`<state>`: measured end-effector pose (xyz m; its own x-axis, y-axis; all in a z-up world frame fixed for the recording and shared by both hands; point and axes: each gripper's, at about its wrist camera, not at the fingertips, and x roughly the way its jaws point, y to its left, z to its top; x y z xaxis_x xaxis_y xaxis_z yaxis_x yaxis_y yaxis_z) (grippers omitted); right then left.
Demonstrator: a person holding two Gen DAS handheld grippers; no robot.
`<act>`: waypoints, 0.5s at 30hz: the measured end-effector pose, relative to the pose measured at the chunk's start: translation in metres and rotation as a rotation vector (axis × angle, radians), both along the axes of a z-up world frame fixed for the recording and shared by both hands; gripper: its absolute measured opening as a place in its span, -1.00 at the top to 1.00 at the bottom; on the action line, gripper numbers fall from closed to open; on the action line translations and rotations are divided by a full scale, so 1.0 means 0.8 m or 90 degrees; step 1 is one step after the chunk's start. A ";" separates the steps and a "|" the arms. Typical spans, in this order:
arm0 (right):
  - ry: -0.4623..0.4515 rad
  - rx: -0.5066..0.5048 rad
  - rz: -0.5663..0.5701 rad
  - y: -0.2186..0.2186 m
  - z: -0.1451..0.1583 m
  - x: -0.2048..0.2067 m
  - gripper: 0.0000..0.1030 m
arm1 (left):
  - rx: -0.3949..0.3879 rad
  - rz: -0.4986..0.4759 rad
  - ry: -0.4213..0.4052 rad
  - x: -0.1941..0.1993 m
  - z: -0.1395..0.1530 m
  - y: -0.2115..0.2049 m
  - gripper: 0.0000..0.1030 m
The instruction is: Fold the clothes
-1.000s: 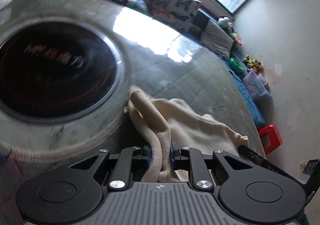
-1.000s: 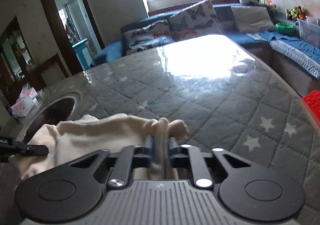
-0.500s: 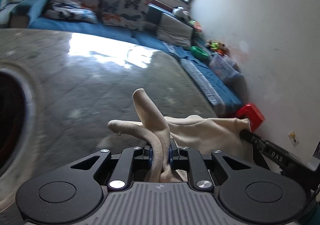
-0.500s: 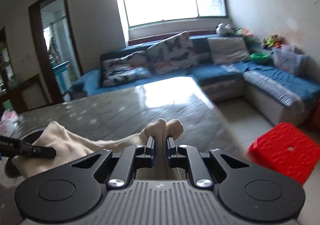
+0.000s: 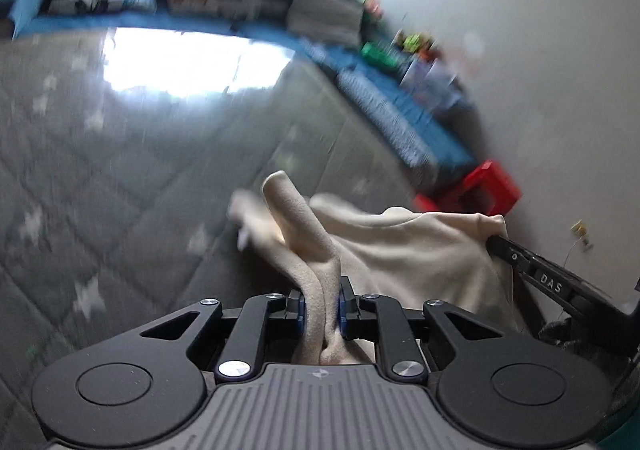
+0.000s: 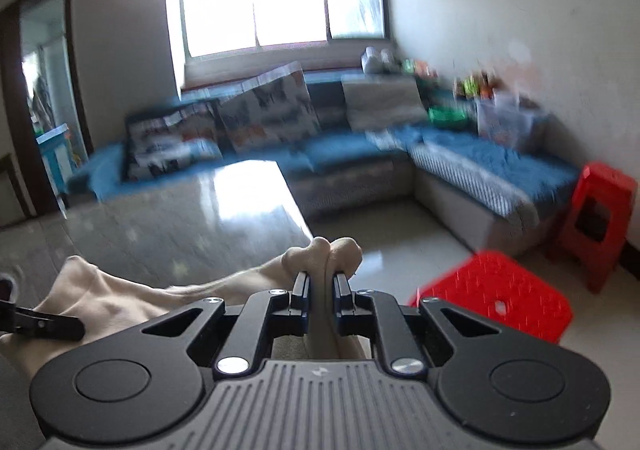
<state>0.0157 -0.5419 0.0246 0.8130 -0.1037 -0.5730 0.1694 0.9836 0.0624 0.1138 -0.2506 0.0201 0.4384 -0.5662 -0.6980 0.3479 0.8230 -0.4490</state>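
Note:
A cream fleece garment [image 5: 408,250] hangs stretched between my two grippers above a grey quilted table with white stars [image 5: 100,177]. My left gripper [image 5: 320,298] is shut on one bunched edge of it. My right gripper [image 6: 322,284] is shut on the other edge [image 6: 320,254]. The right gripper's finger shows at the right in the left wrist view [image 5: 536,274], pinching the cloth. The left gripper's finger shows at the left in the right wrist view [image 6: 44,324]. The cloth [image 6: 132,298] sags between them.
A blue corner sofa [image 6: 460,157] with patterned cushions [image 6: 264,113] runs behind and right of the table. Two red plastic stools stand on the floor at the right, one near [image 6: 496,302] and one further off [image 6: 596,217]. The table's far corner [image 6: 296,217] is near the garment.
Both grippers have lifted the garment and swung right, away from the round dark inset in the table. The right wrist view now looks over the table corner at the floor and stools.

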 end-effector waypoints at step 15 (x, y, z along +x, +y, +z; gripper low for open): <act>0.029 0.012 0.046 0.027 -0.021 0.036 0.16 | 0.065 0.042 -0.059 0.010 0.014 0.016 0.10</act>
<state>0.0449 -0.5202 0.0079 0.7908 -0.0353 -0.6111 0.1017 0.9920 0.0743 0.1219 -0.2378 0.0316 0.5374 -0.4628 -0.7050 0.3284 0.8848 -0.3305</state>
